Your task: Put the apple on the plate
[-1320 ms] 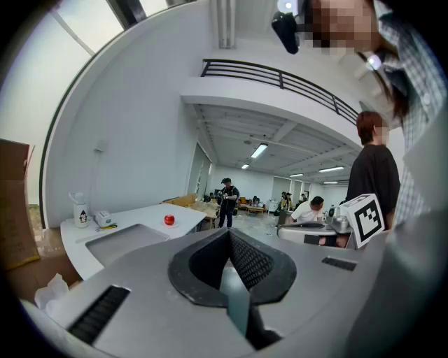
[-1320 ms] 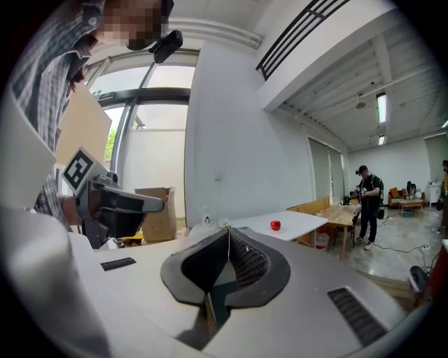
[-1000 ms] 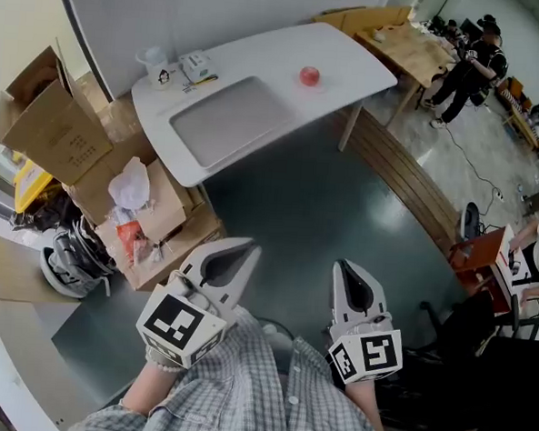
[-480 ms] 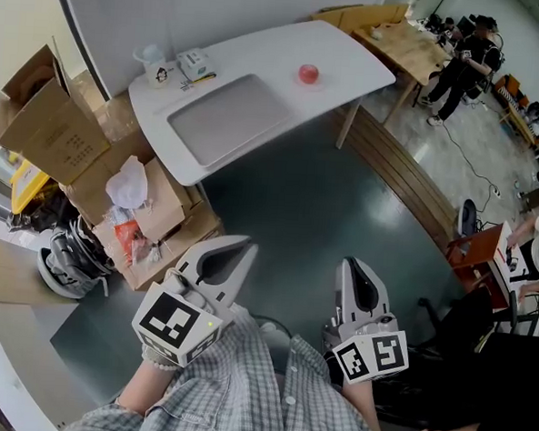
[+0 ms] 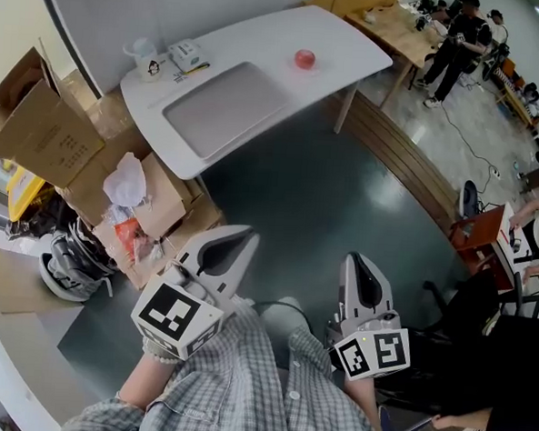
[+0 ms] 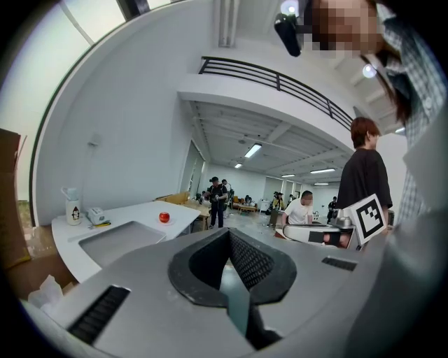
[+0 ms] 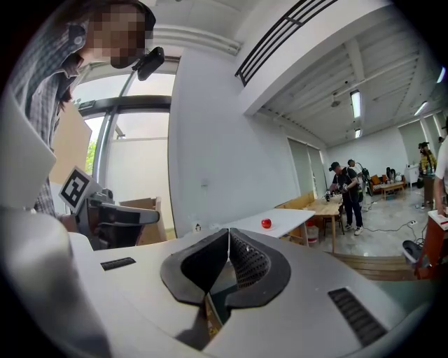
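A red apple (image 5: pixel 304 58) rests on the right part of a white table (image 5: pixel 352 51) far ahead of me, across the grey floor. It shows small in the left gripper view (image 6: pixel 164 217) and the right gripper view (image 7: pixel 266 223). I cannot tell a plate apart from the white table top. My left gripper (image 5: pixel 241 240) and right gripper (image 5: pixel 356 261) are held close to my body, far short of the table. Both are shut, tips touching, with nothing between them (image 6: pixel 229 231) (image 7: pixel 228 231).
A grey mat (image 5: pixel 223 107) lies on the table, with a mug (image 5: pixel 149 61) and a small box (image 5: pixel 186 53) at its far left. Cardboard boxes (image 5: pixel 47 133) crowd the floor at left. A wooden step (image 5: pixel 409 168), a wooden table (image 5: pixel 404 31) and people (image 5: pixel 458 39) are at right.
The table and apple have slid slightly up and left in the head view. Both grippers stay shut and almost where they were.
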`<state>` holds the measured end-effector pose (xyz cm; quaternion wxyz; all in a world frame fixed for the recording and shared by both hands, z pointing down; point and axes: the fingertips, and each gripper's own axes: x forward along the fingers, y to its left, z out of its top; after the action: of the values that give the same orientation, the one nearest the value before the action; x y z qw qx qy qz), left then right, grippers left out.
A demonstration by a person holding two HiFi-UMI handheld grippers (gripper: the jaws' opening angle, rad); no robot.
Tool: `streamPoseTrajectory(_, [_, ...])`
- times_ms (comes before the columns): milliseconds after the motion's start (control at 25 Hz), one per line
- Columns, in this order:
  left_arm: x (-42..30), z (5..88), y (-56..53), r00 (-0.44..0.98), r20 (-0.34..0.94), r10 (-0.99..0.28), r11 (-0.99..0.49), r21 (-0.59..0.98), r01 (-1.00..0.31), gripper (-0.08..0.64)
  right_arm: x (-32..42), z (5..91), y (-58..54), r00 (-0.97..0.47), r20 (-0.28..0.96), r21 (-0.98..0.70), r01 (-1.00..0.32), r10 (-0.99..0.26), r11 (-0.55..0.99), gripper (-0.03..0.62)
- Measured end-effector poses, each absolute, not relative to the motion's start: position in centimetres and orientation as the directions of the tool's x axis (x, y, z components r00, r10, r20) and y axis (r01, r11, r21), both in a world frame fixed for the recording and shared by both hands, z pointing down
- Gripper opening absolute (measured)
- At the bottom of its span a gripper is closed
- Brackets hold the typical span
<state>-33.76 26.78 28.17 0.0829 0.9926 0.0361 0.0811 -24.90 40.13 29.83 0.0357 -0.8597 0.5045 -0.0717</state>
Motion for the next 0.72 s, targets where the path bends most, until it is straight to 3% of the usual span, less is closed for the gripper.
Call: streamPoseTrajectory(720, [-26.0, 27.9, 24.1, 0.988, 0.155, 0.008, -0.988, 0.151, -0.016, 0.009, -16.1, 30.0, 36.2, 0.419, 0.091, -0.040, -0.905, -0.903, -0.424, 0.023])
